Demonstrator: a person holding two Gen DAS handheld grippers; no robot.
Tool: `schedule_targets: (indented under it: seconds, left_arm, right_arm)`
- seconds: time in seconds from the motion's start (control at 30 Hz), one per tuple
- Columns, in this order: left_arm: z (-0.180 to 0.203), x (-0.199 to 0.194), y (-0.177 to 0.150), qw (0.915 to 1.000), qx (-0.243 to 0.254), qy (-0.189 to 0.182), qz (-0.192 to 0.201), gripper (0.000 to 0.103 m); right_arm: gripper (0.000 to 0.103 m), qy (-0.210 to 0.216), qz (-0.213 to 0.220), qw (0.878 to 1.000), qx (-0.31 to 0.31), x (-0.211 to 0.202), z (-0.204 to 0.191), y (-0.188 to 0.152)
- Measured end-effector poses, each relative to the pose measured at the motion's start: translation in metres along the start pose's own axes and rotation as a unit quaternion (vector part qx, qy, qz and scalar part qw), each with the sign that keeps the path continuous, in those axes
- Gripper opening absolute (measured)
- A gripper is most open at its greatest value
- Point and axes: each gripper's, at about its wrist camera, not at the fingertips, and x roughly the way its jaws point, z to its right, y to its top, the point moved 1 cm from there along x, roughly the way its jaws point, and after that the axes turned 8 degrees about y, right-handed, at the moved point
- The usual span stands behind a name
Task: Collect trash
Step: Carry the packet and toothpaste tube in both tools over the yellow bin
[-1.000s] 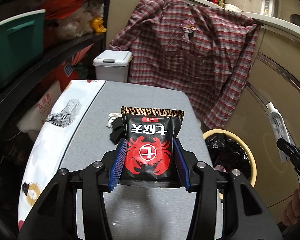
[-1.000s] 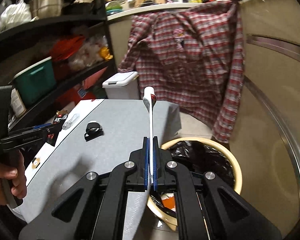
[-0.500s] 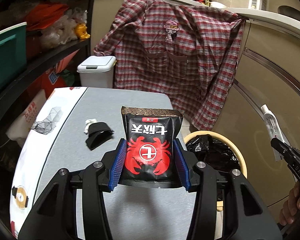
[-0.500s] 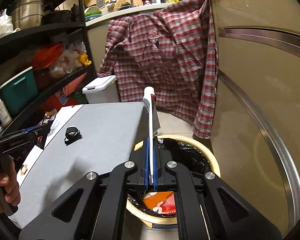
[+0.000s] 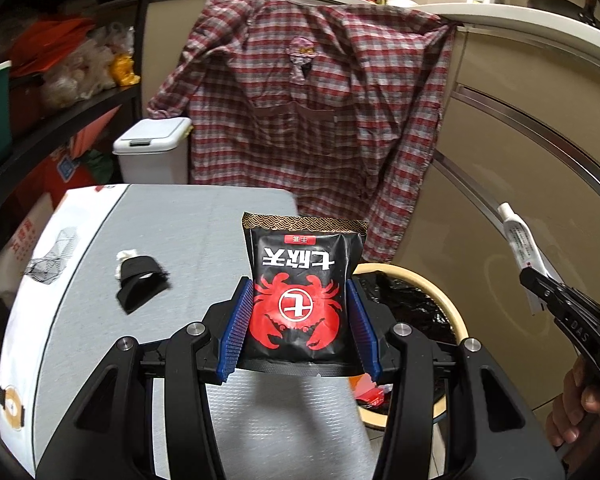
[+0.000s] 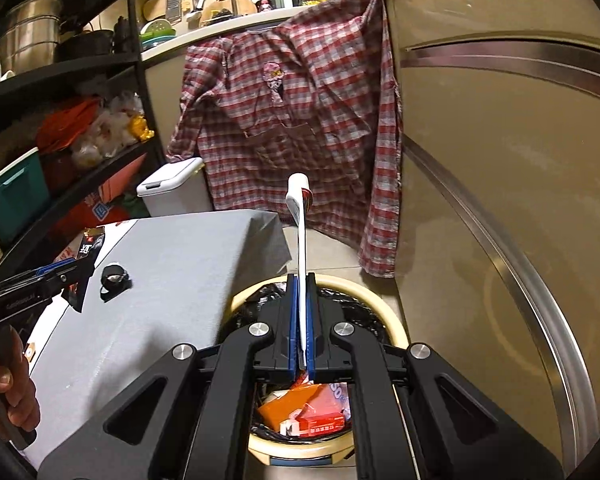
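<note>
The grey table [image 5: 172, 240] runs alongside the round bin [image 6: 384, 312], black-lined and already holding red and orange wrappers. The left gripper [image 5: 298, 320] is clamped on the black crab-print snack bag [image 5: 302, 280], held upright near the table's edge beside the bin. It looks light, crinkly and slippery, so gripping both side seams suits it. The right gripper [image 6: 302, 320] is pinched tight on the flattened white tube [image 6: 300, 236], directly above the bin; soft and limp, best held low. 1 small black scrap [image 5: 140, 282] lies on the table.
</note>
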Motion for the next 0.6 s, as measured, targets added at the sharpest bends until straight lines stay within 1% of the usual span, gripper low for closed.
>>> schedule_targets:
  seconds: [0.27, 0.6]
  left_arm:
    - [0.028, 0.012, -0.002, 0.9994, 0.012, -0.033, 0.002, 0.047]
    - [0.058, 0.025, -0.006, 0.9977, 0.042, -0.053, -0.004, 0.047]
  right_arm:
    - [0.004, -0.003, -0.009, 1.0, -0.006, 0.007, 0.002, -0.003]
    - [0.004, -0.011, -0.019, 1.0, -0.01, 0.014, 0.008, -0.007]
